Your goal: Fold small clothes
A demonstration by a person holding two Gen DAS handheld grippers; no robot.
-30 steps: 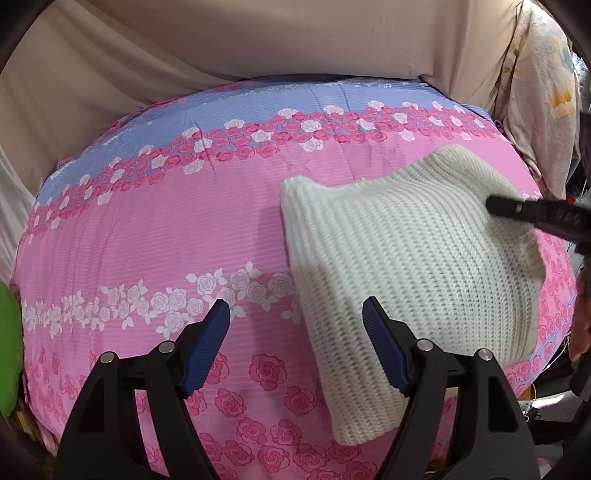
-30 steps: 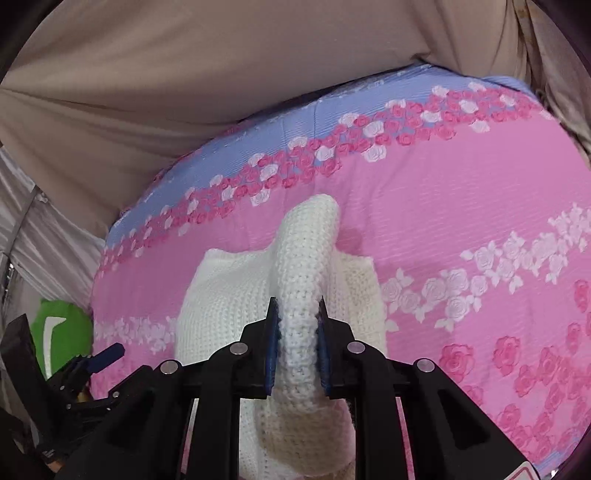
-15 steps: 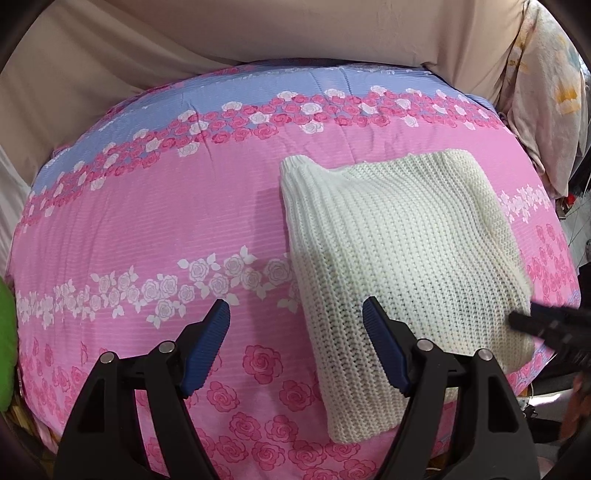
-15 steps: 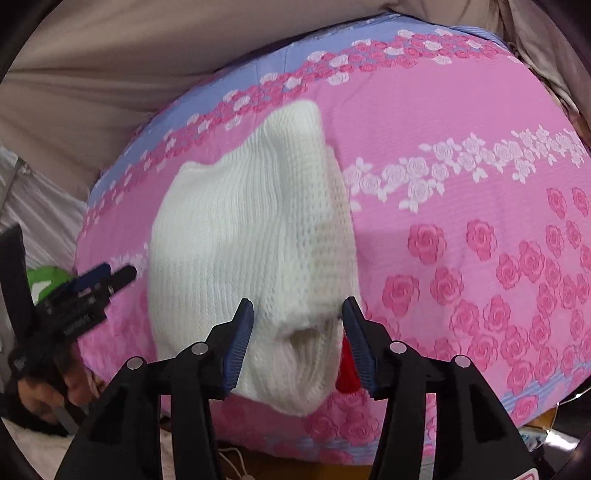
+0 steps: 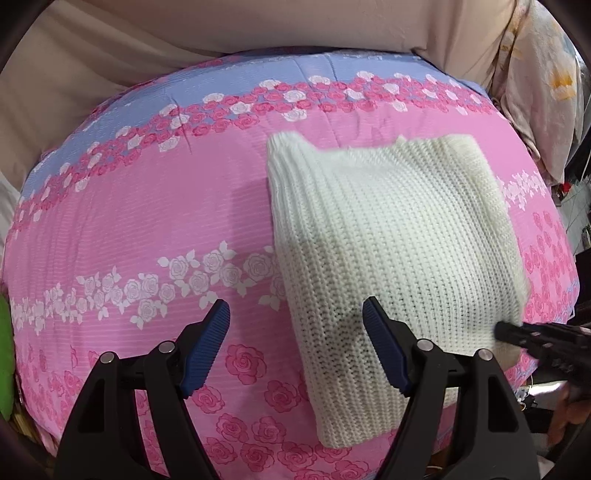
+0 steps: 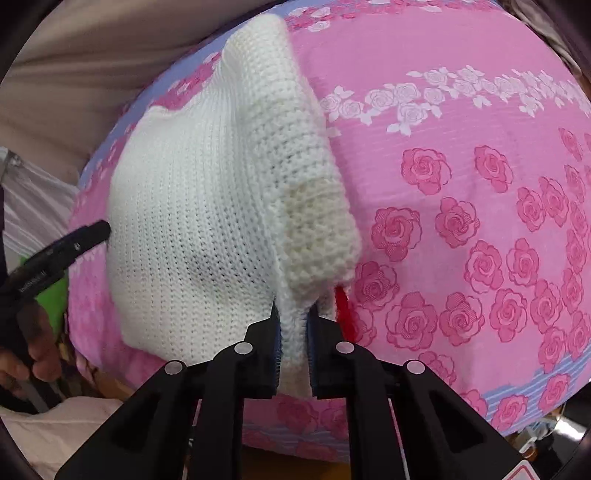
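Note:
A cream-white knit garment [image 5: 388, 236] lies folded on the pink rose-print bedspread [image 5: 147, 229]. My left gripper [image 5: 295, 314] hovers open above its near left edge, with nothing between the pads. In the right wrist view the garment [image 6: 192, 206] fills the left half. My right gripper [image 6: 293, 321] is closing, and its blue pads pinch the near corner of the knit. A bit of red fabric [image 6: 341, 306] peeks out beside that corner. The right gripper's tip [image 5: 517, 332] shows at the garment's near right corner in the left wrist view.
Beige cloth [image 5: 258, 26] hangs behind the bed, and a floral fabric [image 5: 543, 74] hangs at the far right. A green object [image 6: 55, 299] sits off the bed's left edge. A hand [image 6: 22, 354] holds the left gripper, one finger [image 6: 85, 236] of which is near the knit.
My right gripper let go of the raised knit fold, which dropped flat. It moved down to the garment's near corner and closed on it. The left gripper stayed open in place.

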